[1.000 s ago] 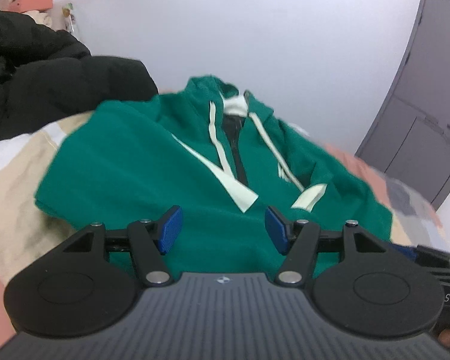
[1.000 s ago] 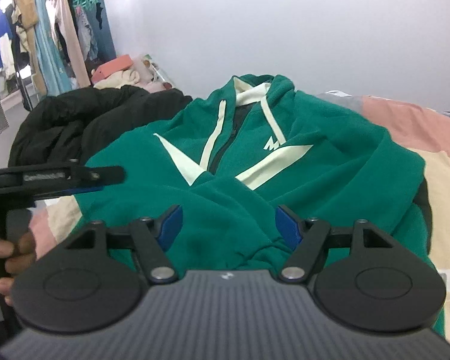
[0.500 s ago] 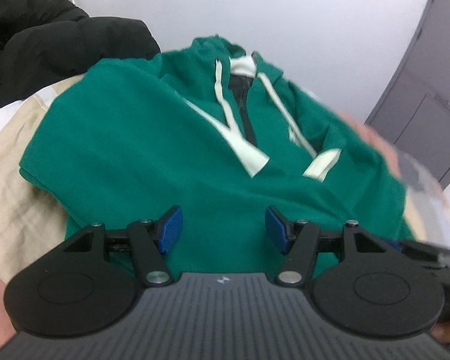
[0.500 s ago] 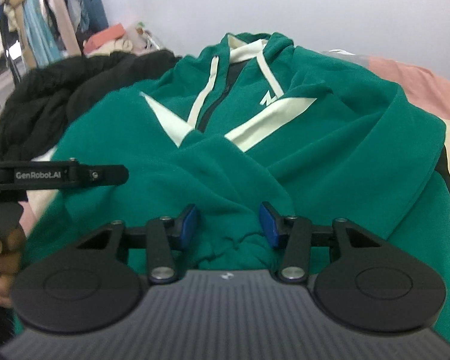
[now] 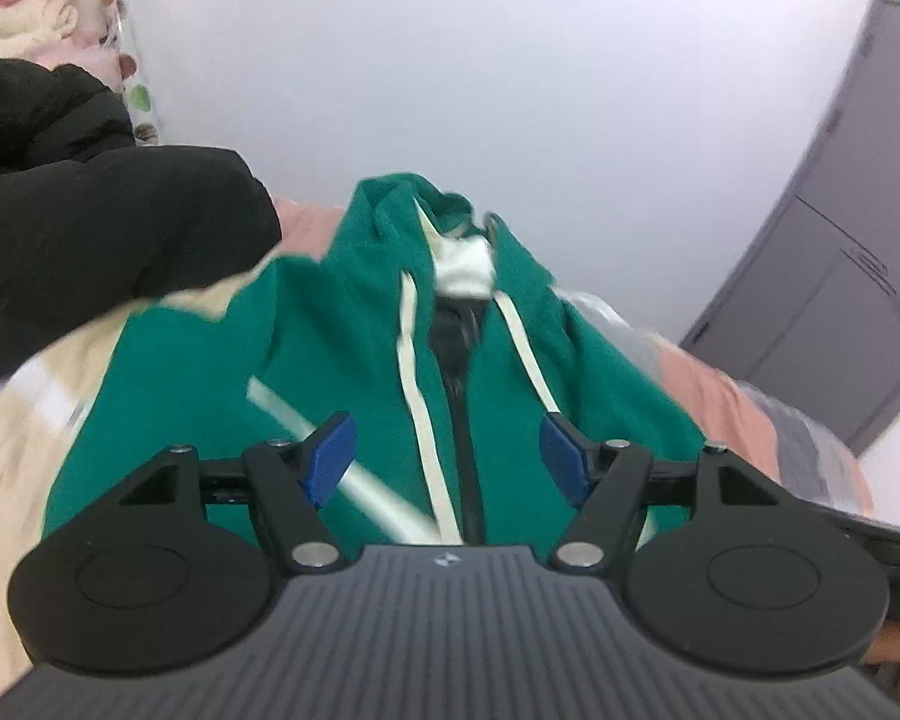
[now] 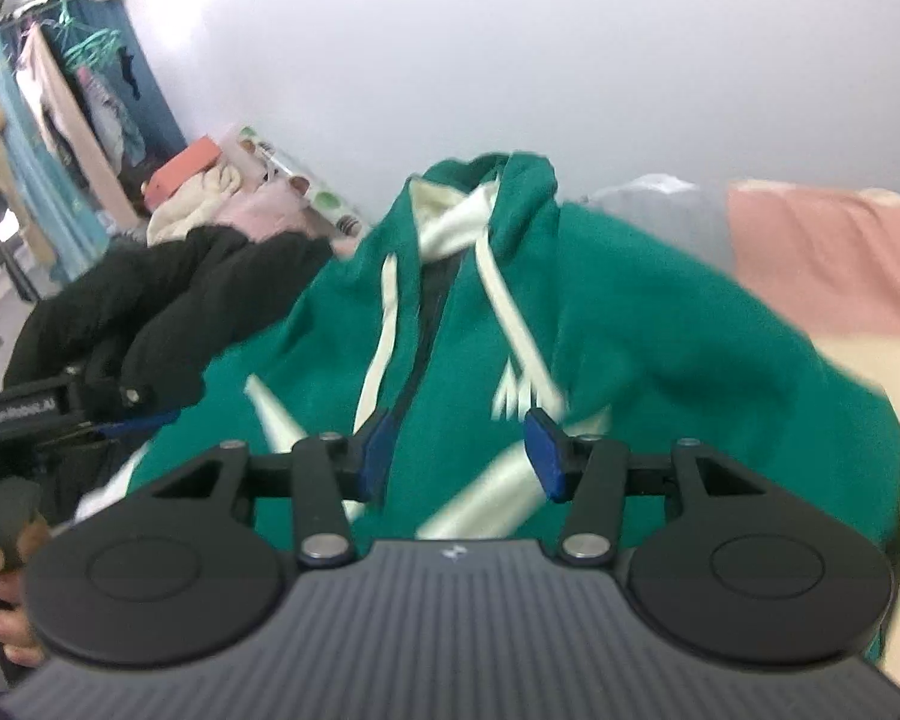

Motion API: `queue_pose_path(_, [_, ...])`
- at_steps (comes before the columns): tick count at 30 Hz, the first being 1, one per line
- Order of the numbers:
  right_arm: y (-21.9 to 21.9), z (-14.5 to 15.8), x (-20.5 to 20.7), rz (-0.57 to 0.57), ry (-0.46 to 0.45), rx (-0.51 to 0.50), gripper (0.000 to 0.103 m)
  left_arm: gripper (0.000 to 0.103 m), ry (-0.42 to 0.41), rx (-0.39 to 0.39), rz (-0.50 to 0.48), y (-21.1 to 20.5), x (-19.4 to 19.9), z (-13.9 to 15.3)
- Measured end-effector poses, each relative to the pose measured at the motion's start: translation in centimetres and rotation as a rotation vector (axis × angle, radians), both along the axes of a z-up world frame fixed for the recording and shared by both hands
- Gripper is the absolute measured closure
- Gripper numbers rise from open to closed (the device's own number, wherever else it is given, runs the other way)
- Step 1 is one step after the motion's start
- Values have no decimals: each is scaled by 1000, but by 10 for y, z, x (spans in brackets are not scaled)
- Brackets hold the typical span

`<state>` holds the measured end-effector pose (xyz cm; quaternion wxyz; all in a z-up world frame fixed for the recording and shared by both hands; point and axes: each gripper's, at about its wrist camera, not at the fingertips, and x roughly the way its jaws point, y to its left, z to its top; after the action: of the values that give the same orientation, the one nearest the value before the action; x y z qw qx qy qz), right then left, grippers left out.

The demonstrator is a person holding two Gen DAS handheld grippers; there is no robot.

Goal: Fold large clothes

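Above green hoodie (image 5: 330, 360) — gaping grippers (image 5: 447, 456)

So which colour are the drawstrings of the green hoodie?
The drawstrings are cream-white against the green hoodie; the right wrist view shows this best.

Green zip-up hoodie (image 5: 354, 360) (image 6: 660, 360) lying face-up on a patchwork bedspread, hood toward the wall, cream drawstrings trailing down either side of a dark zipper, cream stripes angling across the chest, fabric rumpled
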<state>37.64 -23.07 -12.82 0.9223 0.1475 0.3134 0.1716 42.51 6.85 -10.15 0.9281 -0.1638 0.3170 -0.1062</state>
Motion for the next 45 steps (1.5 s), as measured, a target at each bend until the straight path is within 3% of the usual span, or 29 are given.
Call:
queue_pose_path(5, [-3,1,100,-29,-14,33,51,30,41,-117,38,17,118,-24])
queue_pose_path(10, [-13,-21,210,-97,-45,129,32,30,42,-200,75,28,234,-63])
queue_pose_path(12, [-14,-38,251,-119,-30,173,31,30,58,-213,75,33,267,-73])
queue_pose_path(16, [-14,-72,306,-133,63,248,32,28,9,-243,42,51,305,-92])
queue_pose_path(20, [-2,-86,330,-74,75,236,31,28,75,-401,32,68,333,-121])
queue_pose_path(23, [10,-85,341,-40,93,255,31,28,103,-395,29,63,349,-126])
queue_pose_path(24, [15,-84,345,-38,106,242,34,29,110,-368,22,57,350,-122])
queue_pose_path(25, [21,-82,347,-34,109,219,48,30,117,-340,16,52,352,-119])
queue_pose_path(26, [26,-78,348,-31,106,195,56,41,121,-300,5,45,354,-114])
queue_pose_path(27, [30,-73,347,-33,101,163,67,64,115,-261,-8,37,351,-109])
queue_pose_path(28, [34,-69,352,-34,95,142,76,72,107,-231,-11,32,347,-104])
queue_pose_path(30, [38,-57,344,-29,60,92,81,86,77,-210,12,25,337,-93])
queue_pose_path(37, [31,12,265,15,-191,-5,84,89,-57,-164,16,27,270,-32])
queue_pose_path(45, [25,84,115,54,-415,-58,85,89,-152,-148,7,31,133,44])
